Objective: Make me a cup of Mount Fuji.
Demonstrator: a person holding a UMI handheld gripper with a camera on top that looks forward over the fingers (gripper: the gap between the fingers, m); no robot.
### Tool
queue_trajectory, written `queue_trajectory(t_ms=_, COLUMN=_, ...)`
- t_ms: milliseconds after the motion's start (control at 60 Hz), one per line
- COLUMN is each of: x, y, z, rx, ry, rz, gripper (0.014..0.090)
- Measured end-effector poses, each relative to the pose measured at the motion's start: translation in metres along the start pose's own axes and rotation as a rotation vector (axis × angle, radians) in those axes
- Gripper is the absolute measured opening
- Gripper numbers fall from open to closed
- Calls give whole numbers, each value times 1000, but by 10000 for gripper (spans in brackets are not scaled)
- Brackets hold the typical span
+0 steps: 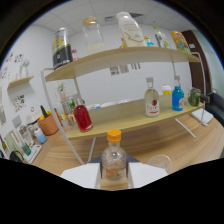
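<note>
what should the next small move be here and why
Probably tip the orange-capped bottle toward the clear glass, though its cap looks on and may need removing first. The gripper has the bottle between its white fingers, seemingly pressed on both sides, ahead of the wooden shelf. The glass stands just beside them on the table.

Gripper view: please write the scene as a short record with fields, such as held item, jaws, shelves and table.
held item: clear bottle with orange cap, between the jaws
gripper: jaws shut on the bottle, one at each side
beside the bottle: clear glass on the wooden table
lower shelf: red bottle, clear bottle with red label, blue bottle, green object
upper shelf: black can, glass jar, tilted white bottle
far side of table: orange pot
</note>
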Motion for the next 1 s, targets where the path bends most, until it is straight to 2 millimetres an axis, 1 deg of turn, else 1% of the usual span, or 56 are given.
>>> queue_trajectory(t_ms=83, x=0, y=14, z=0, rx=-29, ry=-36, rz=157, gripper=354)
queue_trajectory(t_ms=167, x=5, y=17, z=2, rx=-34, ry=-61, rz=366, gripper=354)
queue_trajectory(t_ms=283, x=9, y=11, z=6, rx=-8, ry=-118, rz=648, gripper=352)
queue_trajectory(t_ms=500, x=16, y=-8, z=9, rx=34, ry=-262, rz=1143, gripper=352)
queue_trajectory(t_ms=567, x=17, y=-12, z=10, rx=46, ry=-291, rz=1270, gripper=352)
queue_trajectory(t_ms=633, x=12, y=-15, z=11, rx=29, ry=-347, rz=1399, gripper=351)
queue_trajectory(t_ms=650, x=16, y=-14, z=10, rx=27, ry=-353, rz=1431, gripper=352)
queue_trajectory(t_ms=667, x=17, y=-15, z=12, rx=26, ry=-361, rz=1465, gripper=351)
queue_trajectory(t_ms=683, x=17, y=-13, z=11, rx=30, ry=-366, rz=1482, gripper=350)
queue_trajectory(t_ms=733, x=15, y=-16, z=10, rx=31, ry=-408, rz=1567, gripper=352)
queue_trajectory(t_ms=817, x=20, y=-21, z=8, rx=55, ry=-453, rz=1682, gripper=352)
queue_trajectory(t_ms=1000, x=21, y=-18, z=9, rx=55, ry=-457, rz=1712, gripper=353)
